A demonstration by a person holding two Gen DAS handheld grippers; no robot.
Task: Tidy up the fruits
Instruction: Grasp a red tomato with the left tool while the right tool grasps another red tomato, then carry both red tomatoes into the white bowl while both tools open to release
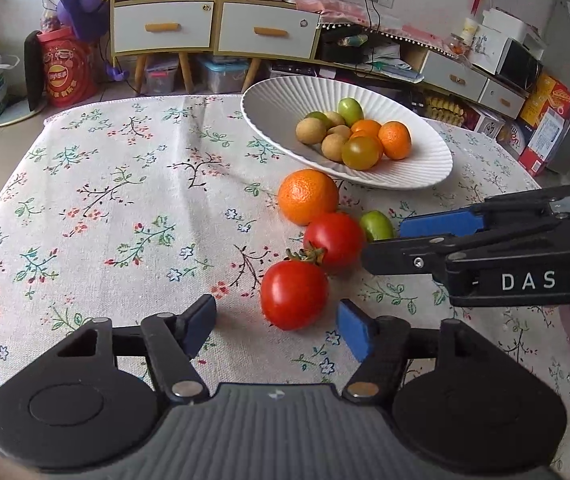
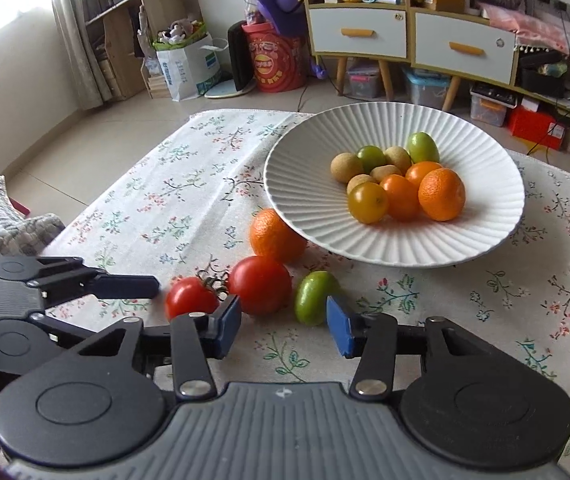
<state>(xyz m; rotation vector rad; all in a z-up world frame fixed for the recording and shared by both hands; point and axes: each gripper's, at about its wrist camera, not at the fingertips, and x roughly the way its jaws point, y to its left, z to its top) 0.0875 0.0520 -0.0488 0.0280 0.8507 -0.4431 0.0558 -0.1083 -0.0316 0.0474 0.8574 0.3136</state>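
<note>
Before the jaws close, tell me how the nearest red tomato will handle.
The nearest red tomato looks round and smooth-skinned, so it may roll or slip if nudged. It probably bruises under a hard squeeze. Its green stem might snag the neighbouring tomato.

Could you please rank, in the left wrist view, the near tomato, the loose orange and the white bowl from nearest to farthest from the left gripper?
From the left gripper:
1. Near tomato, right by its fingers.
2. Loose orange, on the cloth beyond.
3. White bowl, farthest back, to the right.
</note>
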